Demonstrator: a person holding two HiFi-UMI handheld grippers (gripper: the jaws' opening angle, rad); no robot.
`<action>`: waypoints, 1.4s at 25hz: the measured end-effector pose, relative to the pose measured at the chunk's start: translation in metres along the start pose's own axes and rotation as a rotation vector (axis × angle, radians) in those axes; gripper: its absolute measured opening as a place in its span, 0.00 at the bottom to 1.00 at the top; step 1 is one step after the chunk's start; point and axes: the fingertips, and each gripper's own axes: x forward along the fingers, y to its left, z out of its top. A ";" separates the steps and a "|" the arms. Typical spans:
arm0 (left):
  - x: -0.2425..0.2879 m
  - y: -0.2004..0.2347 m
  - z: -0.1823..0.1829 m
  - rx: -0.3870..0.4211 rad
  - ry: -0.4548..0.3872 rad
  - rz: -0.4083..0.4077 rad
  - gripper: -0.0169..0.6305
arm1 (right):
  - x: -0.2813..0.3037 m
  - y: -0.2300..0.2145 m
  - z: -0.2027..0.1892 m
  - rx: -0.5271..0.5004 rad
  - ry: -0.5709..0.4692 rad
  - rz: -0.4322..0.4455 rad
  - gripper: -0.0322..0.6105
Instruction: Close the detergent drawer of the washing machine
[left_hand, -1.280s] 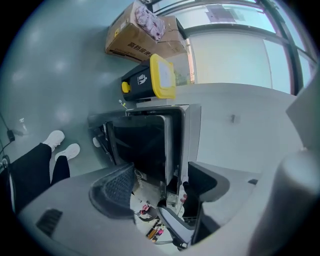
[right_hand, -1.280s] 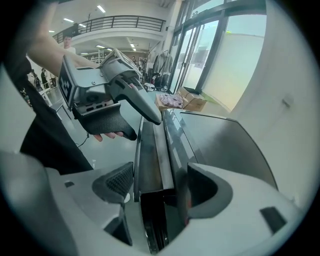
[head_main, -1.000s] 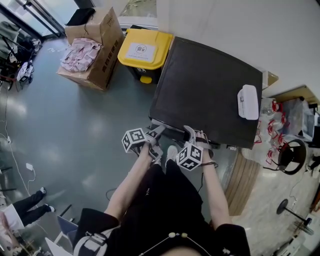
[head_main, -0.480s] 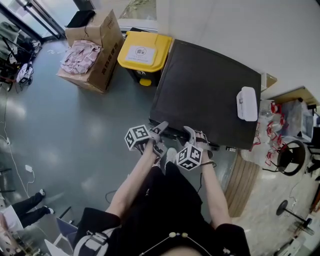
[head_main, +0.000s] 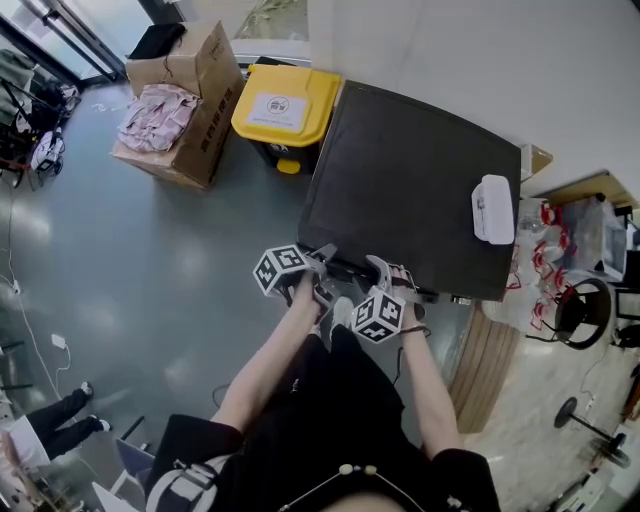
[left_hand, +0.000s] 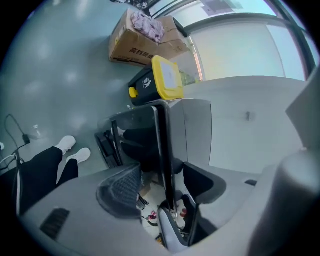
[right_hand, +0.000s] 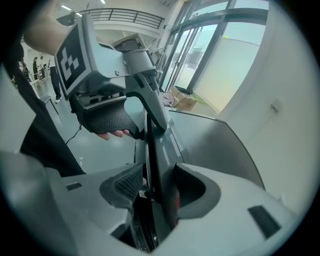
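Both the left hand-held gripper (left_hand: 162, 185) and right hand-held gripper (right_hand: 157, 187) have just been closing around the washer's (head_main: 410, 180) front top edge, not clamped yet. Drawer (left_hand: 107, 146) looks still out, past the left one. Pinch that edge instead and nothing pushes it in.

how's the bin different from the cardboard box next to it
The bin has a shut yellow lid on a dark body; the box is plain brown cardboard. The box is open on top with pinkish cloth showing; the bin's contents are hidden. The bin stands right beside the washer; the box sits further left. Both stand on the floor.
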 end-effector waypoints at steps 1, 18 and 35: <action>0.000 0.001 0.000 0.000 -0.007 0.007 0.44 | 0.000 0.000 0.000 0.003 0.002 0.000 0.38; 0.002 -0.005 0.003 0.104 -0.017 -0.016 0.38 | -0.004 -0.009 0.001 0.135 -0.024 -0.027 0.25; -0.156 -0.195 -0.099 1.545 -0.309 -0.680 0.10 | -0.194 -0.073 0.101 0.719 -0.793 -0.070 0.11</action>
